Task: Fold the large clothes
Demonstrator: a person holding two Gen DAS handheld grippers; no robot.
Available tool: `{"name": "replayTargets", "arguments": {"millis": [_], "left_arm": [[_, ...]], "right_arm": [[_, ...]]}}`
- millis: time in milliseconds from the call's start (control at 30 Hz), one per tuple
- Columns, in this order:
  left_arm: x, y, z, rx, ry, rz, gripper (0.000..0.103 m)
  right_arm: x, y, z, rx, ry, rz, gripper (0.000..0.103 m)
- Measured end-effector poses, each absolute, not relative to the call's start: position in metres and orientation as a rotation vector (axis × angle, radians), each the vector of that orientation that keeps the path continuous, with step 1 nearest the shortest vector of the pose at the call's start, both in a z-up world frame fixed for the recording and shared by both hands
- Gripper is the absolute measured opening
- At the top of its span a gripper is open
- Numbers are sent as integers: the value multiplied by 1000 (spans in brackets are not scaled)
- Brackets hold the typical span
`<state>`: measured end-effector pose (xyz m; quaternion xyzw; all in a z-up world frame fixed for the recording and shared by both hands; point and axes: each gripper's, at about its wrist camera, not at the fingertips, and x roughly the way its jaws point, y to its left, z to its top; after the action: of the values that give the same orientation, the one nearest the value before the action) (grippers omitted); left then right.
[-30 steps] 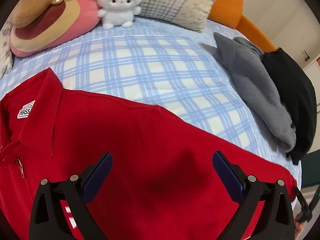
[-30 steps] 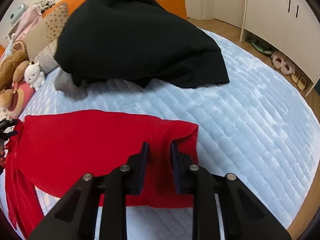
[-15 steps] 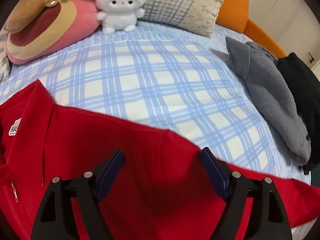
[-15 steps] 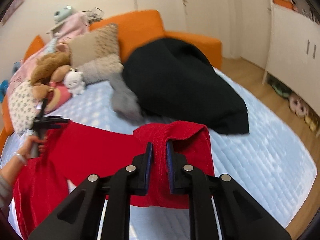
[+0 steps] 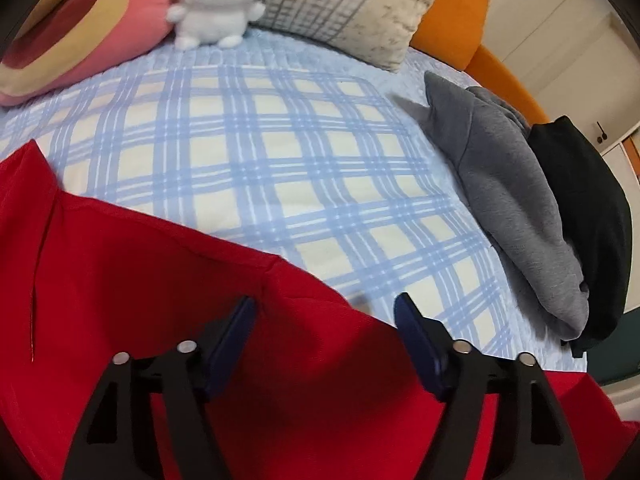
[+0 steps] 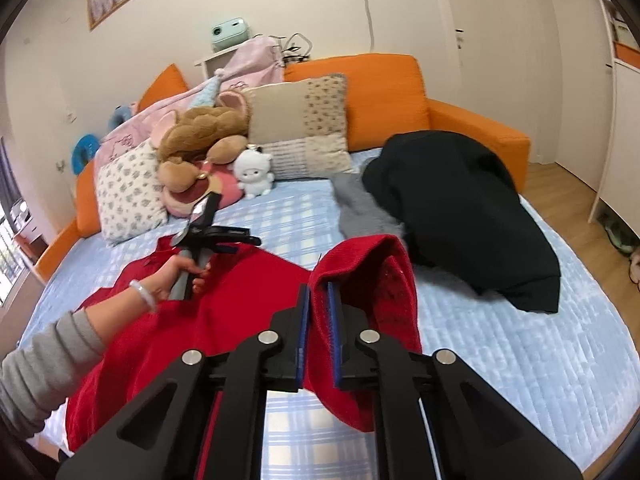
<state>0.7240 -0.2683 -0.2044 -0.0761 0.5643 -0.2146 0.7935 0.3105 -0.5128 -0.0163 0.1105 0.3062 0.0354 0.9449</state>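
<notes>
Red fabric fills our near view: the red shirt point(image 6: 224, 312) lies spread across the blue plaid bed point(image 5: 256, 152), toward its near edge, with one end lifted off the surface. That raised end, which looks like a sleeve with a ribbed cuff, is what our right gripper point(image 6: 318, 328) has: its jaws are nearly together and closing, with a fold of the red cloth pinched between the blue pads, and the cuff arches up and drapes over the right-hand finger.

Our left gripper point(image 5: 324, 332) hangs over the shirt's upper edge, pointing steeply down. Its jaws stand well apart and are closing; red cloth lies between them, with a small ridge of fabric just beside the left pad point(image 5: 234, 328), but we cannot see either pad pressing on it. The right pad sits where the shirt's edge meets the bare plaid. From the right wrist view we see our own left hand point(image 6: 176, 276) gripping that tool's handle, a grey sleeve point(image 6: 44, 368) and a pale bracelet on the wrist.

Toward the bed's right side lie a grey sweatshirt point(image 5: 508, 196) and, touching it on the far side, a black garment point(image 6: 464, 208). Along the head edge sit a white plush toy point(image 5: 216, 4), a pink round cushion point(image 5: 80, 36) and a patterned pillow point(image 5: 352, 8) against the orange headboard point(image 6: 384, 92).
</notes>
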Motion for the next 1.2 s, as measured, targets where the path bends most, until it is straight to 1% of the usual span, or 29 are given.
{"name": "replayTargets", "arguments": {"millis": [133,233,267,300,367,433,467,500,600,700,767,833,967,1033,1133,1200], "left_arm": [[731,-269,-213,-134,1246,-474,70],[735,-272,-214,-124,1242,-451,68],[735,-270,-213,-131,1238,-445,62],[737,-266,-213,-146,1228,-416,47],[738,-252,-212,-230,1221,-417,41],[738,-236,-210,-323,1203,-423,27],[738,-231,-211,-332,1208,-415,17],[738,-228,-213,-331,1224,-415,14],[732,-224,-215,-315,1237,-411,13],[731,-224,-215,-292,1244,-407,12],[732,-227,-217,-285,1242,-406,13],[733,-227,-220,-300,1241,-400,13],[738,-231,-222,-301,1231,-395,13],[741,-231,-223,-301,1232,-400,14],[743,-230,-224,-313,1233,-408,14],[743,-229,-224,-323,1232,-413,14]], "right_arm": [[309,-489,-21,248,646,170,7],[300,-464,-10,265,613,310,7],[296,-457,-7,258,601,333,7],[292,-444,-1,240,593,375,7],[286,-426,6,195,581,407,7],[283,-414,10,180,584,427,7],[283,-412,11,189,586,435,7],[282,-409,11,206,592,459,7],[274,-397,18,225,577,523,7],[254,-380,34,198,552,650,2],[242,-362,41,127,557,701,2],[232,-343,38,69,611,760,2],[226,-310,13,-12,764,820,2],[222,-288,-11,-42,870,878,2],[216,-263,-44,-81,979,937,2],[213,-253,-68,-59,1042,974,2]]}}
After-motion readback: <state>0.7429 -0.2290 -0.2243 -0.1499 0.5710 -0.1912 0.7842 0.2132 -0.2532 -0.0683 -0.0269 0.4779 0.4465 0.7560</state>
